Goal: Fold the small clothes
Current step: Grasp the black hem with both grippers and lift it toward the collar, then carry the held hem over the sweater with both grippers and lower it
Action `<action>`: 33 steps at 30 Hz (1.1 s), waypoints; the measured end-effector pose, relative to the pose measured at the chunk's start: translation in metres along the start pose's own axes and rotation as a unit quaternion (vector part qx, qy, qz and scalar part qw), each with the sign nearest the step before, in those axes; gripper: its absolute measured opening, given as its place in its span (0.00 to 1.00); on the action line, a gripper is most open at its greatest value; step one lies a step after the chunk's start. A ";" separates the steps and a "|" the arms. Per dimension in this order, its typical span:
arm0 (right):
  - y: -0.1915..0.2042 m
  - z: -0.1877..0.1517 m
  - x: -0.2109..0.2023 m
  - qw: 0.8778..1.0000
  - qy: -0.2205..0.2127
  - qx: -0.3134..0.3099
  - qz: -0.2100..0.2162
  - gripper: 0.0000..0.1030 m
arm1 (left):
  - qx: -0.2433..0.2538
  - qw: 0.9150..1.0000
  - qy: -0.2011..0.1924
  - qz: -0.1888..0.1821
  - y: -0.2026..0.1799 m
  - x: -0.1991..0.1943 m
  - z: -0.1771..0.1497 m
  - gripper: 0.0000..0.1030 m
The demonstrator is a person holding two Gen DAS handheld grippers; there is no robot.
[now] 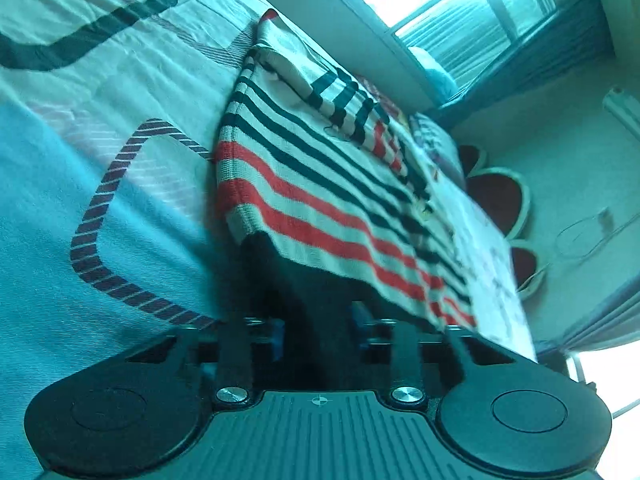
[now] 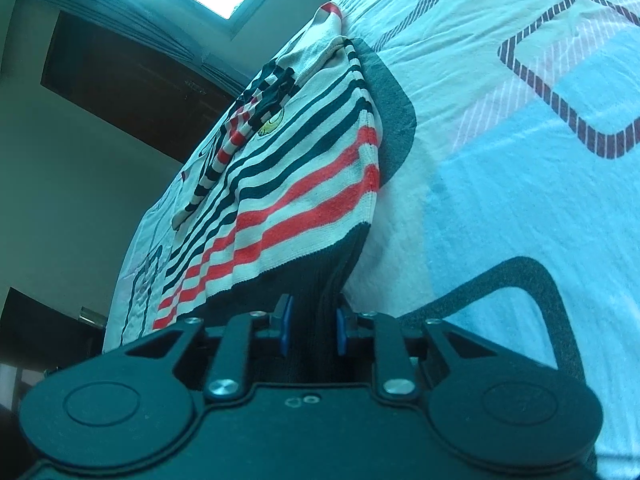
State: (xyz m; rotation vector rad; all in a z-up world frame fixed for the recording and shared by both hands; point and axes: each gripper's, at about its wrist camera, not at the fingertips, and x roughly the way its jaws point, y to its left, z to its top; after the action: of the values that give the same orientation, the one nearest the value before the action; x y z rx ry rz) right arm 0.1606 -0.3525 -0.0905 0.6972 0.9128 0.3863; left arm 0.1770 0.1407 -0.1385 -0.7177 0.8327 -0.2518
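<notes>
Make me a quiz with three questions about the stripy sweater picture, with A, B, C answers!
1. Where does the sweater lie?
A. on a bed sheet
B. on a chair
C. in a basket

2. What colour is the hem band the right gripper grips?
A. yellow
B. dark
C. pink

3. How is the right gripper?
A. wide open, away from the sweater
B. shut on nothing
C. shut on the sweater

Answers:
1 A: the patterned sheet spreads out around and under it.
2 B: the band between the blue pads is dark, below the red and white stripes.
3 C: both pads press the hem band from either side.
</notes>
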 end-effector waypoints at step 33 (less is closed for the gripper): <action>0.099 0.125 -0.028 0.978 -0.177 -0.108 0.025 0.06 | 0.012 0.984 -0.155 -0.085 -0.053 -0.025 0.132 0.06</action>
State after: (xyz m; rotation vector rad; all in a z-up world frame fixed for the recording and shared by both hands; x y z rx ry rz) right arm 0.2464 -0.3458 0.0469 0.5656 0.5075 0.3848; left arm 0.2631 0.1763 -0.0281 -0.7822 0.4720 -0.2944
